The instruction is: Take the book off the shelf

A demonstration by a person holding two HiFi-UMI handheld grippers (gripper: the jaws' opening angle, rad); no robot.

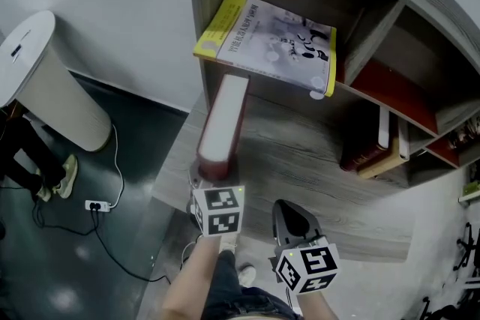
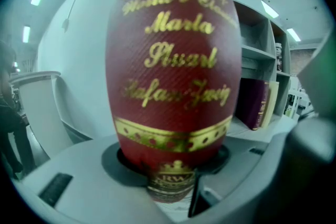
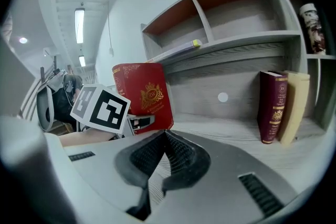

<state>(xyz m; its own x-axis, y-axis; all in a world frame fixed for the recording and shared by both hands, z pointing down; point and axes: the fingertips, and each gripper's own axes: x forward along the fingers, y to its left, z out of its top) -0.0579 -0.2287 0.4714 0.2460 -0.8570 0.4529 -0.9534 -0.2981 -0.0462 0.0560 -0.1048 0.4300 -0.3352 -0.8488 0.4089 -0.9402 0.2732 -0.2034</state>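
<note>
1. Left gripper view: left gripper (image 2: 173, 181) pinches the red book (image 2: 173, 60) at the foot of its spine
2. Right gripper (image 3: 157, 165): jaws pressed together, empty
3. Head view: book upright at frame centre, by the shelf (image 1: 315, 154) board's left front corner
4. Judged: withdrawal step; next, draw the book clear with a firm grip

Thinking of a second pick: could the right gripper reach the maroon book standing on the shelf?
Probably yes: the right gripper is empty and only bare shelf board lies between it and the maroon book. Its jaws are together, so they must open first.
</note>
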